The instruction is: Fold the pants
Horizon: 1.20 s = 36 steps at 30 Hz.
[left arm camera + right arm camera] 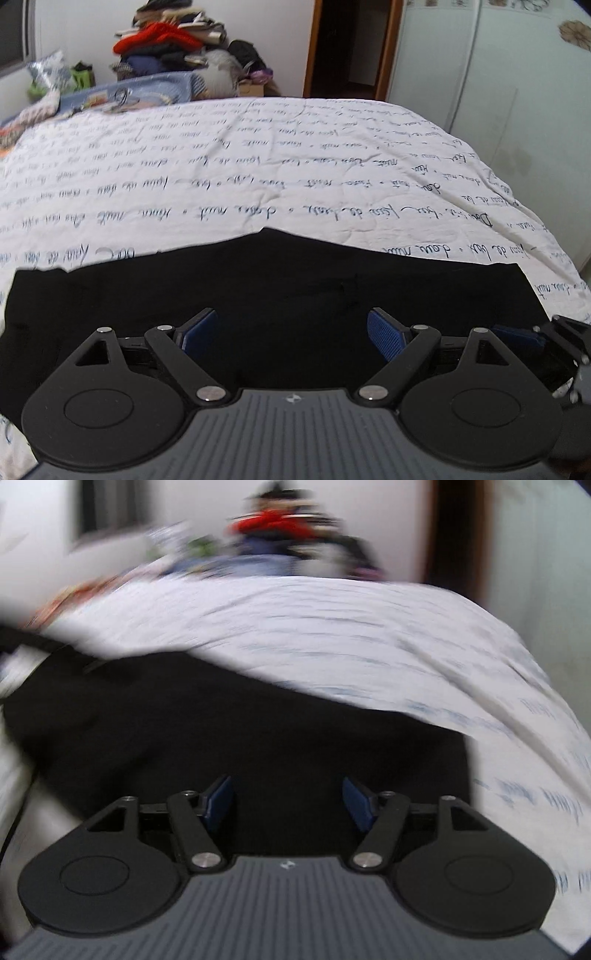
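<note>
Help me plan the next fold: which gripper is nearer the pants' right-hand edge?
Right. The right gripper is over the pants beside that edge; the left gripper is over their middle, further left.

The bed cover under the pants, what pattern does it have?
White bed cover with rows of dark handwritten script; clearest in the left wrist view.

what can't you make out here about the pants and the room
- Pants: the near part is hidden under the left gripper in the left wrist view, so the number of folds is unclear.
- Pants, right wrist view: the near edge is hidden under the right gripper, and the outline is smeared.
- Bedspread writing: motion blur makes it unreadable there.
- Clothes pile: too small to sort into items.
</note>
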Motion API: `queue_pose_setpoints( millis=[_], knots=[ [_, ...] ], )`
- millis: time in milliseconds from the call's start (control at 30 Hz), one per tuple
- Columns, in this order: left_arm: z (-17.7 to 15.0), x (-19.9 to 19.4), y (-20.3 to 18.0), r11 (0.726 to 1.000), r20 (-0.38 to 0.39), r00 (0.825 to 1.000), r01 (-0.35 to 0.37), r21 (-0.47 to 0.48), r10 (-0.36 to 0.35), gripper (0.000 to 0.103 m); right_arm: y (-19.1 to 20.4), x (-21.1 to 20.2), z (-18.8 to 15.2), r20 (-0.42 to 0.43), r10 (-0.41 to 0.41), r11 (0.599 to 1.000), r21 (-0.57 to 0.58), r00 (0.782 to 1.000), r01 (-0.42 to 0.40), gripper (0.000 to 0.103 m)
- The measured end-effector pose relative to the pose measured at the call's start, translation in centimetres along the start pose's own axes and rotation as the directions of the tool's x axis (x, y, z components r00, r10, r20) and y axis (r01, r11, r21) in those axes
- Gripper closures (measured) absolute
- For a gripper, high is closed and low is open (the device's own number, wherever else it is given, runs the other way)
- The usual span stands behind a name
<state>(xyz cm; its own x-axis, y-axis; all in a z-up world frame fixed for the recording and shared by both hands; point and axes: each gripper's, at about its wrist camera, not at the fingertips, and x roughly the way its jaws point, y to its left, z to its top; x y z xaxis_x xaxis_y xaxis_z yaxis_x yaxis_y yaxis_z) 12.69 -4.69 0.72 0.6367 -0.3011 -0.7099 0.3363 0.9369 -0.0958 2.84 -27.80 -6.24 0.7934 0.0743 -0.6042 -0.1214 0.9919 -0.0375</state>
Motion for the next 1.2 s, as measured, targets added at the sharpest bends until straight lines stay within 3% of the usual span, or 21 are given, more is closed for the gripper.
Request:
queue_pose_setpoints(
  millis=[67,133,167,233,300,433,467,533,667,767,833,900,967,1000,1100,1200],
  knots=[
    [-0.2,0.1,-0.2,1.0,0.0,1.0,0.02,-0.004,-0.02,0.014,1.7,-0.8,0.1,0.015,-0.02,0.999,-0.045,1.0,0.02,0.04],
    [-0.5,0.2,-1.1,0.999,-0.006,1.0,0.028,0.045,-0.028,0.014,1.8,-0.7,0.4,0.032,-0.029,0.999,-0.015,0.999,0.03,0.039],
    [-0.7,0.2,-1.7,0.996,-0.006,1.0,0.02,0.082,-0.02,0.014,1.7,-0.2,0.4,-0.002,0.005,1.0,-0.002,1.0,-0.005,0.043],
    [-1.3,0.1,-2.7,0.989,0.022,1.0,-0.018,0.148,0.015,0.014,2.7,0.0,0.3,-0.052,0.082,0.993,-0.081,0.995,-0.086,0.045],
    [-1.4,0.1,-3.0,0.983,0.056,0.997,-0.066,0.17,0.057,0.014,2.6,-0.7,0.9,-0.037,0.068,0.991,-0.112,0.997,-0.072,0.046],
    [-1.0,0.9,-2.8,0.988,0.032,0.999,-0.04,0.15,0.036,0.014,-1.7,-0.4,2.7,0.038,-0.04,0.998,0.059,0.998,0.038,0.043],
    [-1.0,0.9,-2.7,0.989,0.032,0.999,-0.039,0.146,0.035,0.014,-2.7,0.4,2.8,0.034,-0.075,0.993,0.089,0.997,0.072,0.036],
    [-0.9,0.9,-2.6,0.988,0.041,0.998,-0.051,0.146,0.045,0.014,-4.2,2.4,2.7,-0.03,-0.136,0.98,0.143,0.99,0.139,0.034],
    [0.2,1.3,-2.6,0.993,0.061,0.998,-0.008,0.119,0.001,0.014,-1.6,2.7,1.5,-0.032,-0.103,0.995,0.011,0.994,0.103,0.028],
    [0.9,2.0,-3.9,0.989,0.074,0.994,0.064,0.133,-0.074,0.014,-0.2,1.8,1.7,-0.013,-0.127,0.992,-0.008,0.992,0.127,0.028],
    [1.4,3.2,-5.3,0.986,0.065,0.994,0.077,0.151,-0.088,0.014,-0.3,1.5,1.7,0.006,-0.127,0.992,-0.001,0.992,0.127,0.023],
    [1.6,4.9,-6.5,0.981,0.043,0.998,0.04,0.19,-0.049,0.014,-0.3,1.5,1.6,-0.003,-0.114,0.993,-0.013,0.993,0.114,0.018],
    [0.8,6.4,-7.5,0.962,0.009,0.996,-0.086,0.257,0.087,0.014,0.0,1.7,1.0,-0.035,-0.105,0.993,-0.066,0.994,0.102,0.017],
    [0.2,6.4,-7.5,0.953,0.02,0.993,-0.117,0.28,0.117,0.014,0.2,1.6,0.8,-0.028,-0.106,0.991,-0.082,0.994,0.104,0.017],
    [-1.2,4.3,-5.7,0.957,0.075,0.99,-0.133,0.257,0.118,0.014,0.6,-0.2,0.6,-0.011,-0.1,0.99,-0.1,0.995,0.099,0.017],
    [-1.2,2.7,-2.4,0.98,0.071,0.99,-0.134,0.149,0.124,0.014,2.0,-2.2,0.6,0.069,-0.079,0.987,-0.138,0.995,0.088,0.023]
  ],
)
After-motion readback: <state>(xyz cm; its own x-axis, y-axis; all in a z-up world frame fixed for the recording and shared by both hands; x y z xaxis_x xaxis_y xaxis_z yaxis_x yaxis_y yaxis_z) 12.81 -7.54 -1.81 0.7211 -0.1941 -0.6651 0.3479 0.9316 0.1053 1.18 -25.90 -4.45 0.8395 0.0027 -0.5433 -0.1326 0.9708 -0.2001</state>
